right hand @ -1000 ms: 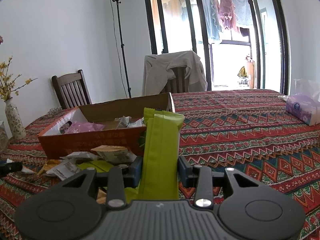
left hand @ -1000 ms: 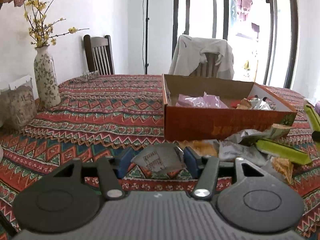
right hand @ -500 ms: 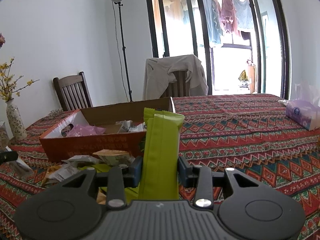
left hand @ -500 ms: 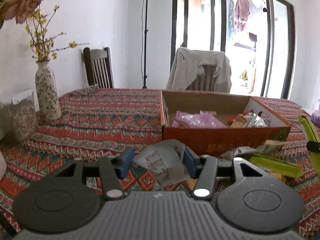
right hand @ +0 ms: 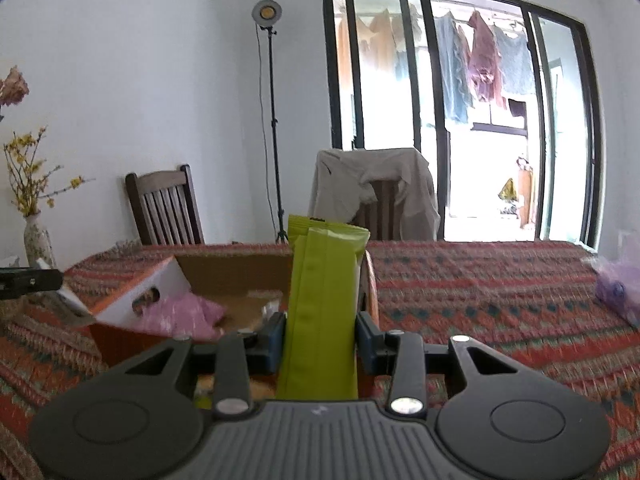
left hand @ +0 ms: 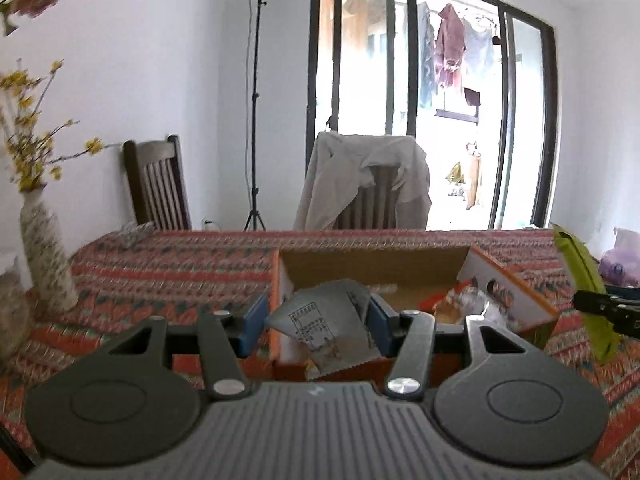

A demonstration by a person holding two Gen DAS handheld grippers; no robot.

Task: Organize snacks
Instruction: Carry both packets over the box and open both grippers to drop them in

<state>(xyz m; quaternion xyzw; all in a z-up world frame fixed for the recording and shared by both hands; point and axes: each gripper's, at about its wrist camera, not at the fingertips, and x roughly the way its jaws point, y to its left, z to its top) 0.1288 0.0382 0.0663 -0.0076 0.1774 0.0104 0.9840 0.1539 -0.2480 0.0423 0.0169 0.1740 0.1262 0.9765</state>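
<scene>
My left gripper [left hand: 318,324] is shut on a crumpled silver snack packet [left hand: 326,326] and holds it over the near left end of the orange cardboard box [left hand: 508,284]. My right gripper [right hand: 320,332] is shut on a tall green snack packet [right hand: 324,304], held upright over the box's [right hand: 132,300] near right corner. The green packet also shows at the right of the left wrist view [left hand: 584,280]. Inside the box lie a pink packet [right hand: 180,316] and other wrappers [left hand: 468,304].
A patterned cloth covers the table [right hand: 480,292]. A vase of yellow flowers [left hand: 44,264] stands at the left. A purple tissue pack [right hand: 618,292] lies at the far right. Two chairs [left hand: 158,188] and a lamp stand [left hand: 256,120] are behind the table.
Both grippers have risen and moved toward the box with their packets. The loose snacks in front of the box have dropped out of sight. The grips are unchanged.
</scene>
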